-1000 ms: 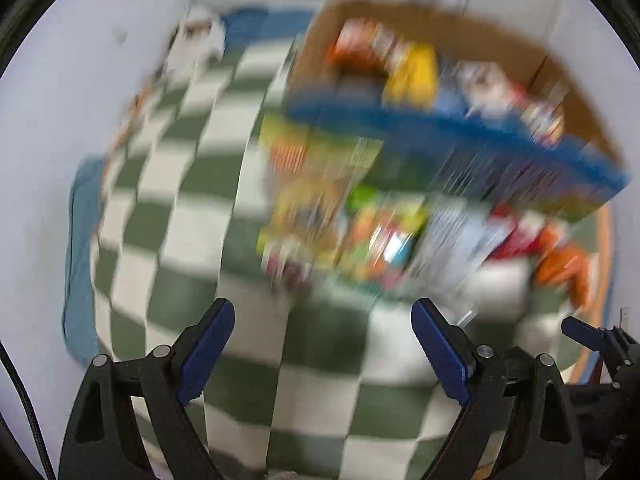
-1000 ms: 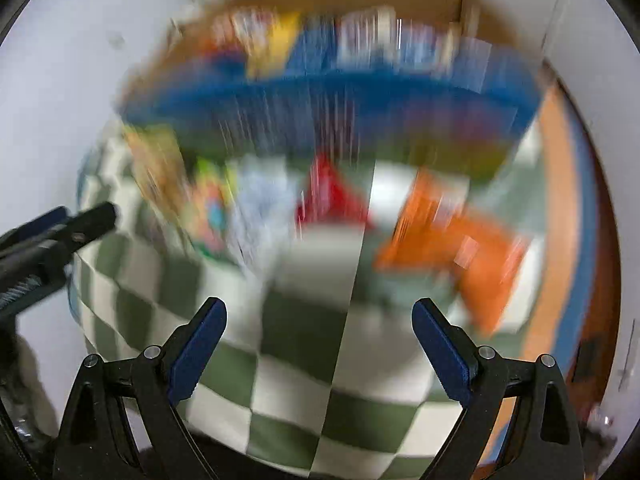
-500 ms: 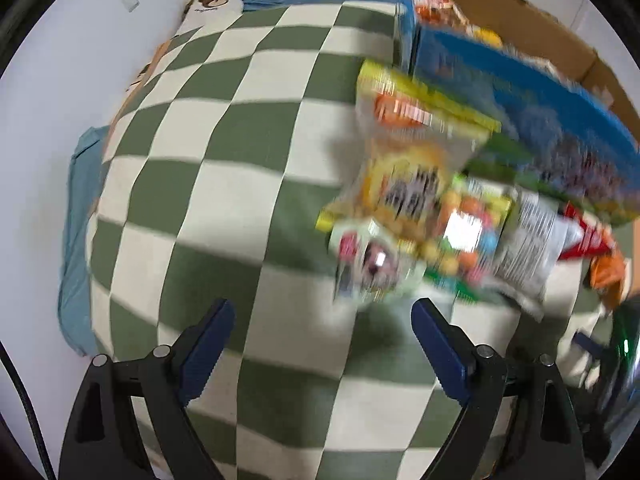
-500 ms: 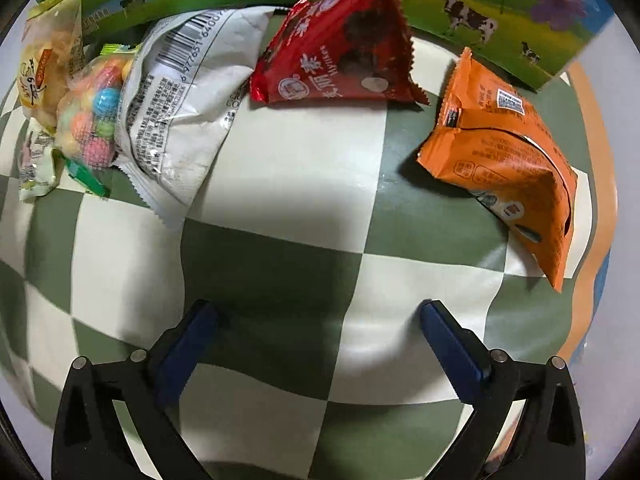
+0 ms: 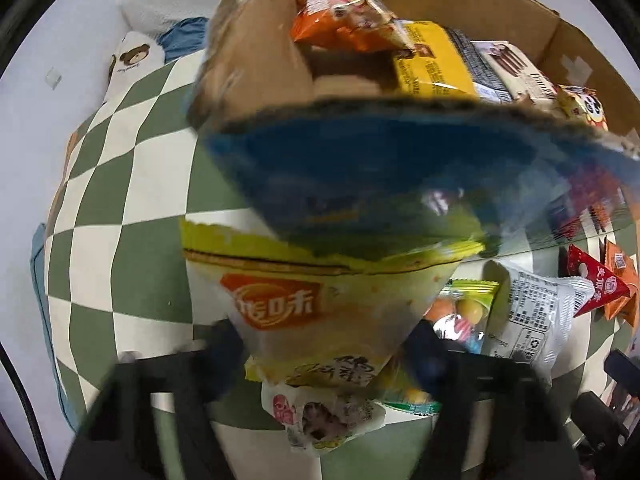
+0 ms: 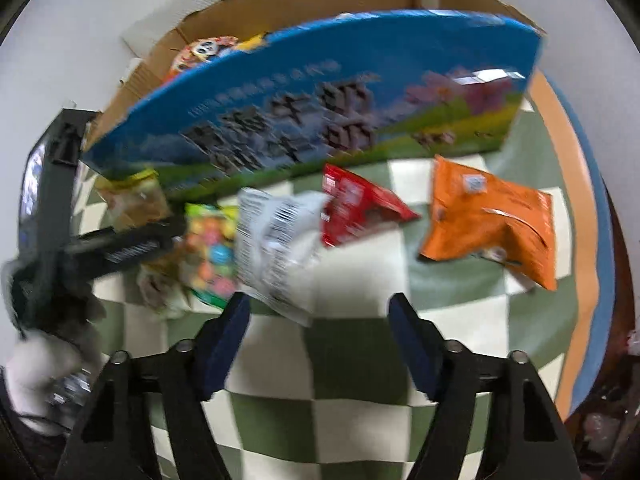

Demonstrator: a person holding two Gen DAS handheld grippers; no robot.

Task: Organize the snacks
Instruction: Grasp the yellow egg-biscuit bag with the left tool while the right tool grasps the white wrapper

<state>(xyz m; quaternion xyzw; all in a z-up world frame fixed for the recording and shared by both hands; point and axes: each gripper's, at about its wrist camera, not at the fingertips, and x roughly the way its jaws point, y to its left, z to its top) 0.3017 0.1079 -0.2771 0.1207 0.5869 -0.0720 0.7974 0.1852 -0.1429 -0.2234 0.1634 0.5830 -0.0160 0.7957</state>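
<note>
**Snack sort partly done, left tongs closing on yellow bag**

Cardboard box at far side of checkered cloth, blue printed front wall facing near. Already inside: orange packet at left, yellow packet beside it, brown-and-white biscuit box, panda-print packet at right. Roughly half of visible snacks boxed, by judgement.

Still outside, in a row just near the box front: yellow chip bag far left, small white candy pouch near it, colourful candy-ball bag, silver-white bag, red triangular packet, orange bag far right and apart from the rest. Six left to move, as far as visible.

Left tongs: closing, yellow chip bag between the fingers, lower part of bag filling the gap. Heavy blur; looks gripped or nearly so, pads apparently at the bag sides. Bag appears tilted up against box front, top edge touching the blue wall.

Right tongs: closing, nothing between the fingers; near tip of silver-white bag just beyond the left finger, not pinched. Green-and-cream cloth under the gap.

Likely step: lift chip bag over the blue wall into the box; silver-white bag probably next for the right side. Crinkly, light bags, so slip risk if pinched at a corner only.
</note>
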